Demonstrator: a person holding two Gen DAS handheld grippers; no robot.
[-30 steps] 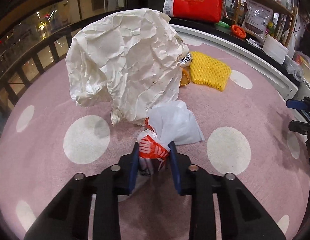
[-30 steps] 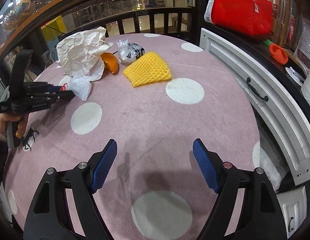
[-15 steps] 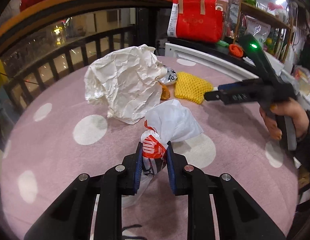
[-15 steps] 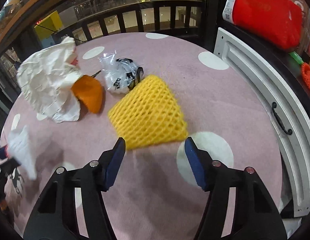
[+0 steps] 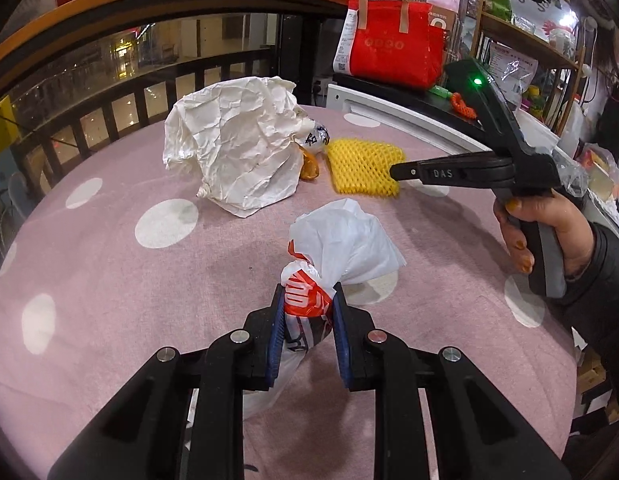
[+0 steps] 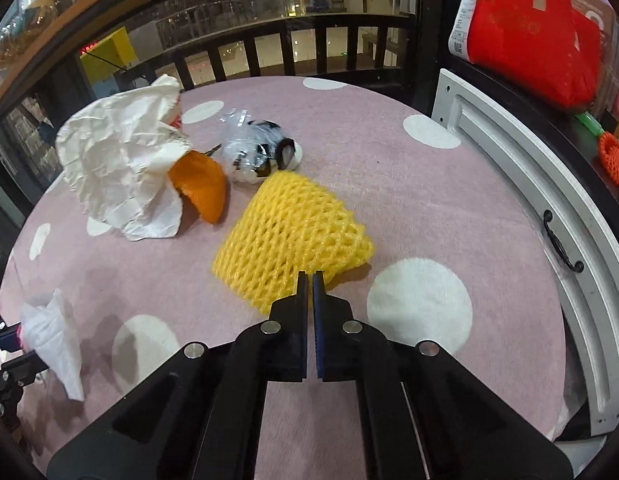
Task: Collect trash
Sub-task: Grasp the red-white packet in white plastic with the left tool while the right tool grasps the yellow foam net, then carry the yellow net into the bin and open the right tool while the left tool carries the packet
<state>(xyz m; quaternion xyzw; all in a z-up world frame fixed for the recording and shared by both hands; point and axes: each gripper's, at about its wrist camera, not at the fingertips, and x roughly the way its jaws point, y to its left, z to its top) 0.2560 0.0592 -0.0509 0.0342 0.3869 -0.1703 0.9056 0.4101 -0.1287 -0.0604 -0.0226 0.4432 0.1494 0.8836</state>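
My left gripper point(image 5: 307, 296) is shut on a white and red plastic bag point(image 5: 341, 244) and holds it above the pink dotted tablecloth point(image 5: 129, 288). The bag also shows at the left edge of the right wrist view point(image 6: 53, 336). My right gripper point(image 6: 310, 278) is shut at the near edge of a yellow foam fruit net point(image 6: 289, 232), and its jaws look pinched on that edge. The net also shows in the left wrist view point(image 5: 361, 164). A crumpled white paper point(image 6: 117, 160), an orange peel point(image 6: 199, 188) and a clear printed wrapper point(image 6: 257, 156) lie behind the net.
A red tote bag point(image 5: 393, 50) stands on a dark ledge behind the table. A white drawer front with a black handle point(image 6: 561, 248) curves along the table's right side. A dark railing point(image 6: 269, 52) runs behind the table. Shelves with goods point(image 5: 541, 60) stand at the far right.
My right gripper moved forward to the yellow net and closed its jaws at the net's near edge. My left gripper stayed shut on the plastic bag and drew back a little.
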